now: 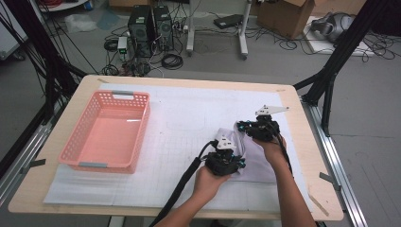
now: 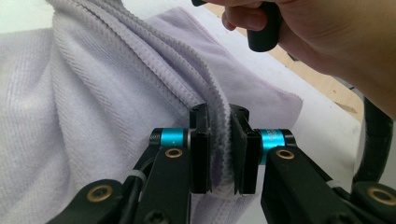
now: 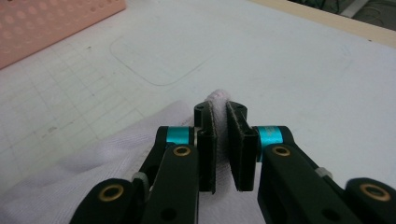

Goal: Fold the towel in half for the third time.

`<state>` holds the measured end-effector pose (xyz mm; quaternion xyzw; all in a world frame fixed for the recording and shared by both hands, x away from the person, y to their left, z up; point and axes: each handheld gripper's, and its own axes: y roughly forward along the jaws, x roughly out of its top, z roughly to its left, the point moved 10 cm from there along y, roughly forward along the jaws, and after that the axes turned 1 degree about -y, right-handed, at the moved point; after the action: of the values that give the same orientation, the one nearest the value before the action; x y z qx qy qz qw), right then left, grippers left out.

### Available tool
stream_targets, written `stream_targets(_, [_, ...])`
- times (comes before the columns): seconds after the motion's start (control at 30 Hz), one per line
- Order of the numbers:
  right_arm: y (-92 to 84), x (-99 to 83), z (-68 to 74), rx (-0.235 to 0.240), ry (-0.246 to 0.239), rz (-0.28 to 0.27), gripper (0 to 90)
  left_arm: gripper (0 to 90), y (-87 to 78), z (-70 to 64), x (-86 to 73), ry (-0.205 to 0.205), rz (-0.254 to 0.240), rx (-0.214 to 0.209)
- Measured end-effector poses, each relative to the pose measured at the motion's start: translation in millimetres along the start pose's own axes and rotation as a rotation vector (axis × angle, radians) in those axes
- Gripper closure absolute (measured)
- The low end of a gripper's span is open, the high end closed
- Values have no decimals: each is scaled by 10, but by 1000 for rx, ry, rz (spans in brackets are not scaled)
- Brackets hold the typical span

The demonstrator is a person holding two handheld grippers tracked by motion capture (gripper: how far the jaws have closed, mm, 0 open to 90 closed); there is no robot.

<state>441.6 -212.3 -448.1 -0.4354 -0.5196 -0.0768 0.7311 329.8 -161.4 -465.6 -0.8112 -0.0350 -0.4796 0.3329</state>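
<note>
A pale lilac towel (image 1: 255, 158) lies bunched on the white mat at the table's right half. My left gripper (image 1: 226, 158) sits at its near left side; in the left gripper view its jaws are shut on a ribbed hem of the towel (image 2: 220, 140). My right gripper (image 1: 257, 128) is at the towel's far edge. In the right gripper view its jaws pinch a fold of the towel (image 3: 219, 100), with more cloth draping below and to the left. A hand on the other gripper's black handle (image 2: 264, 28) shows at the top of the left gripper view.
A pink plastic basket (image 1: 75, 146) stands on the left of the mat; its corner (image 3: 56, 23) shows in the right gripper view. A rounded rectangle outline (image 1: 185, 119) is drawn mid-mat. The wooden table edge (image 1: 321, 189) runs close on the right.
</note>
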Motion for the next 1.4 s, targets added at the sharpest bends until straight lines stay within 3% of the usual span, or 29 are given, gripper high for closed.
stream_targets(0.13, [-72,-4,-50,-16,-2,-8,827,793,91,-34,7,-18,-11,-5])
stream_targets(0.27, [-100,-60,-107,-51,-16,22,827,762,151,-69,11,-26,-19,-26])
stream_targets(0.3, [-102,-82,-129,-58,-18,30,826,720,148,-88,9,-20,-21,-42])
stream_targets(0.4, [-109,-150,-187,-62,-4,37,825,549,79,-83,-21,43,-15,-34])
stream_targets(0.53, [-121,-236,-255,-72,22,39,825,430,-123,-4,-5,82,-85,-30])
stream_targets(0.7, [-150,-275,-320,-95,29,38,825,401,-414,254,-3,67,-147,18])
stream_targets(0.87, [-195,-333,-391,-132,47,47,820,401,-743,673,-105,35,-174,98])
stream_targets(0.97, [-225,-362,-402,-154,63,33,732,398,-884,860,-198,23,-175,133])
stream_targets(1.03, [-287,-368,-430,-190,85,15,606,396,-963,933,-264,9,-172,130])
stream_targets(1.13, [-423,-396,-445,-214,105,-11,562,388,-1056,1015,-340,21,-172,150])
stream_targets(1.27, [-634,-476,-374,-244,98,-21,557,373,-1154,1107,-398,15,-186,162])
stream_targets(1.37, [-772,-542,-270,-239,106,-38,575,363,-1201,1165,-444,17,-189,171])
stream_targets(1.4, [-807,-559,-217,-218,115,-53,597,361,-1215,1179,-463,18,-189,174])
